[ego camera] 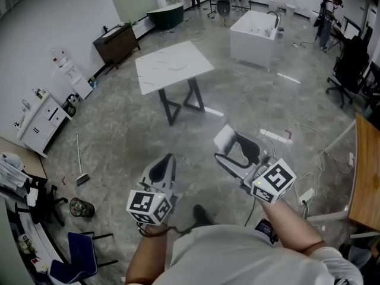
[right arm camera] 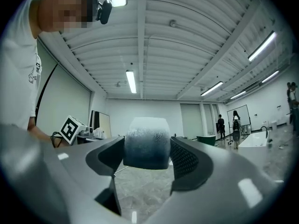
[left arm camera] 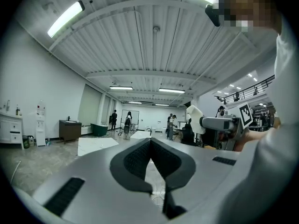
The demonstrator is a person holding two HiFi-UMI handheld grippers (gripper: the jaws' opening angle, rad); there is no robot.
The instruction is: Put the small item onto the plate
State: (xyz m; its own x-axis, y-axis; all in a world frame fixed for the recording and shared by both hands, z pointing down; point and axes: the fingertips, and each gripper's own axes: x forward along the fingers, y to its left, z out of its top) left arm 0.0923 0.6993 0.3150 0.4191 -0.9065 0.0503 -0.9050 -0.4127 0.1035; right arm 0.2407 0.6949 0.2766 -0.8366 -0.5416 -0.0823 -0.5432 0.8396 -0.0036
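The right gripper (right arm camera: 147, 158) is closed on the small item (right arm camera: 146, 141), a white block with rounded corners. The two dark pads press on its left and right sides (its upper part stands out above the jaws). In the head view this gripper is held in the air before the person's body, over the grey floor (ego camera: 119, 141), so the small item is up in the air and is resting on no surface.

The left gripper (left arm camera: 150, 147) has its jaws together, the pads meet in one line and nothing is between them. It is also held in the air, just beside the right gripper and a little lower in the head view.

A white table (ego camera: 173, 65) with dark legs stands on the floor well ahead of both grippers, and its top looks bare. Behind it, further away, there is a white bathtub (ego camera: 254, 33).
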